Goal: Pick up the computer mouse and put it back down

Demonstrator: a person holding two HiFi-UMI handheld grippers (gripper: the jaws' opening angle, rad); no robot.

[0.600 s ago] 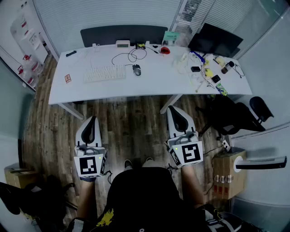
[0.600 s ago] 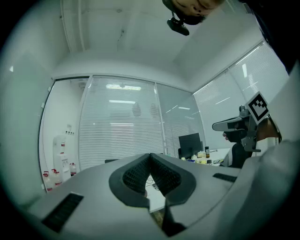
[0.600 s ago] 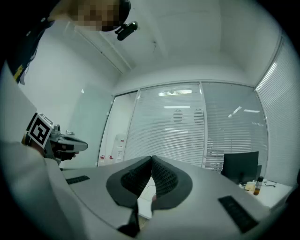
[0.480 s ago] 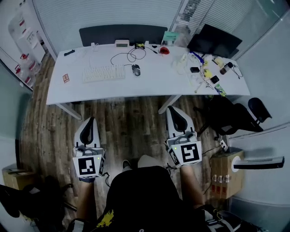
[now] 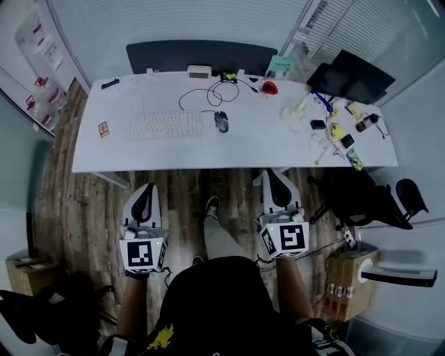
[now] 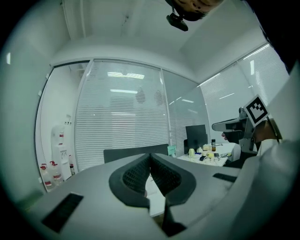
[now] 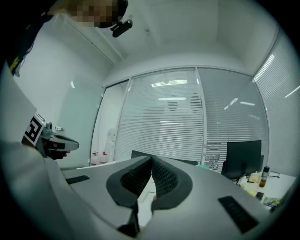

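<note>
since the left gripper and right gripper are both pinched closed and empty, short of the long white desk, the right one should open wide before reaching. the dark oval computer mouse lies at twelve o'clock, at three o'clock of a white keyboard. the floor is brown wood-plank floor, with pale slatted blinds behind.

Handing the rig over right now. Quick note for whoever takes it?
Left gripper: shut, empty, held level in front of the desk.
Right gripper: shut, empty, at the desk's near edge.
Computer mouse: on the desk, just right of the keyboard, untouched.
Done: nothing yet.
Left: reach in, open a gripper, lift the mouse, set it back down. The right gripper looks the nearer one.
</note>
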